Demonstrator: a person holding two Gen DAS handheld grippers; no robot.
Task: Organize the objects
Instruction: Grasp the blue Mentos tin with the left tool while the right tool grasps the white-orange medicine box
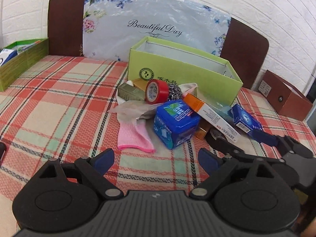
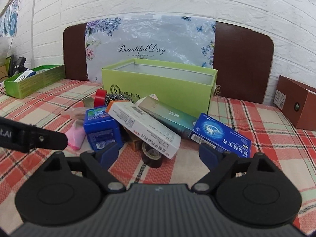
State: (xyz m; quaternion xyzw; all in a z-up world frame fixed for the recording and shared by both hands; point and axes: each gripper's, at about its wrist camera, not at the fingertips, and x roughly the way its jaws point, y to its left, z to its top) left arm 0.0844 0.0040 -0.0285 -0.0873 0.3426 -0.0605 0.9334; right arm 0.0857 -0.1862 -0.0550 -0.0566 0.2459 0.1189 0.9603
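A pile of small items lies on the plaid cloth in front of an open light-green box (image 1: 183, 73) (image 2: 158, 83). The pile holds a blue Mentos tin (image 1: 175, 123) (image 2: 100, 126), a red tape roll (image 1: 156, 91), a steel scourer (image 1: 174, 92), a pink glove (image 1: 132, 136), a white-and-orange medicine box (image 2: 144, 126) (image 1: 209, 112), a teal box (image 2: 169, 116), a blue box (image 2: 221, 138) (image 1: 246, 120) and a dark tape roll (image 2: 152, 156). My left gripper (image 1: 157, 159) is open and empty, just short of the tin. My right gripper (image 2: 160, 154) is open and empty around the dark tape roll.
A long green tray (image 1: 21, 63) (image 2: 33, 81) with small boxes stands at the far left. A brown box (image 1: 284, 96) (image 2: 296, 102) stands at the far right. A floral sheet leans on a brown headboard at the back. The right gripper's arm shows in the left wrist view (image 1: 276, 140).
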